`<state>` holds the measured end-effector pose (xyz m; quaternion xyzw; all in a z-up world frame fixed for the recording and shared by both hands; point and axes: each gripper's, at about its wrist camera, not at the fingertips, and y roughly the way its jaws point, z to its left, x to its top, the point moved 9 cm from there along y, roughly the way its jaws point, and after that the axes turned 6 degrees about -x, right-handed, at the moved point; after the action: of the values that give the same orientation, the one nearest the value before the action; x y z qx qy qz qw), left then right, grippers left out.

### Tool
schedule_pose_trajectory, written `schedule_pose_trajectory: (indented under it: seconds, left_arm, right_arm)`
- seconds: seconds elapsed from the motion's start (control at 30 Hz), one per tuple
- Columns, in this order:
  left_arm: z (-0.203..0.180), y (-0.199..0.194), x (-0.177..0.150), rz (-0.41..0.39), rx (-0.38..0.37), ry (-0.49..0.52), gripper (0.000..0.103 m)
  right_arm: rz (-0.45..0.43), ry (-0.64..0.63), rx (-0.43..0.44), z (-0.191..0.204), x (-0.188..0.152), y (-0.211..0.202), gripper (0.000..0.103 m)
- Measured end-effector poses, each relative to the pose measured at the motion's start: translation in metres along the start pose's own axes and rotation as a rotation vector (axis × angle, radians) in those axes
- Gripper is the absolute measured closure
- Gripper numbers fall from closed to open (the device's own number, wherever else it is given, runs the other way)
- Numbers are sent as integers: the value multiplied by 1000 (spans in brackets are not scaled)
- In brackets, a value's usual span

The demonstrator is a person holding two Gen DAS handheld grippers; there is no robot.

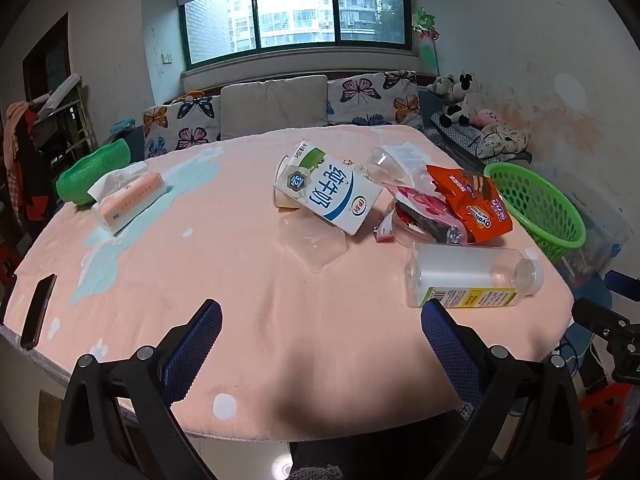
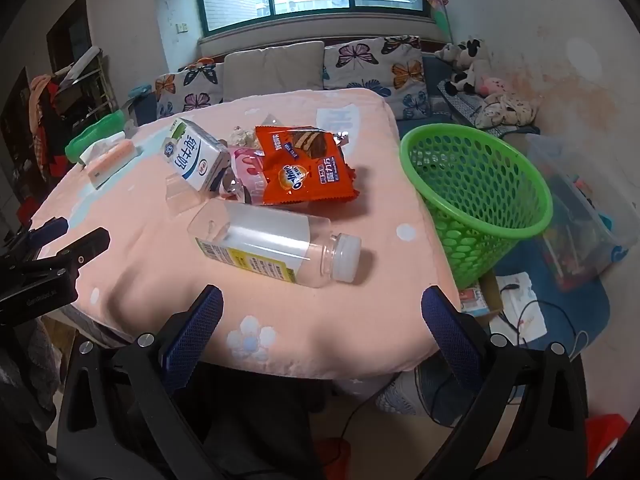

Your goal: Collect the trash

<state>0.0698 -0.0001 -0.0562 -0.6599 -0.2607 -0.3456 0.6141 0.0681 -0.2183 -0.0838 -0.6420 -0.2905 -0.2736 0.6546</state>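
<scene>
Trash lies on the pink-covered table: a white and blue milk carton, an orange snack wrapper, a pink wrapper, a clear plastic cup, a flat clear plastic piece, and a clear bottle lying on its side. A green mesh basket stands beside the table's right edge. My left gripper hovers open over the near table edge. My right gripper is open just short of the bottle, holding nothing.
A tissue pack and a green foam roll lie at the table's left, a phone at its near left edge. A sofa with cushions stands behind. A storage bin and cables are on the floor at right.
</scene>
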Motion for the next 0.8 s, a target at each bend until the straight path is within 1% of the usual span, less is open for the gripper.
schedule_pose_trajectory:
  seconds: [0.1,0.5,0.53,0.57,0.8]
  left_arm:
    - [0,1,-1,8,1,1,6]
    - [-3,6,0,14,0,-3,6]
    - [-8,3,-5,9,-1,0,6]
    - [-3,1,-2,12,-3,-2,6]
    - [-4,-1,-1,6,-6,-5,6]
  right_arm:
    - [9,0,8,1,0,1,4]
    - [5,2,-7,-4,-4,-3,4]
    - [9,3,-13,-3,-2,1,4]
    - [11,4,-16,-3,-2,1,4]
    - [8,0,-22,-2,-1,1,4]
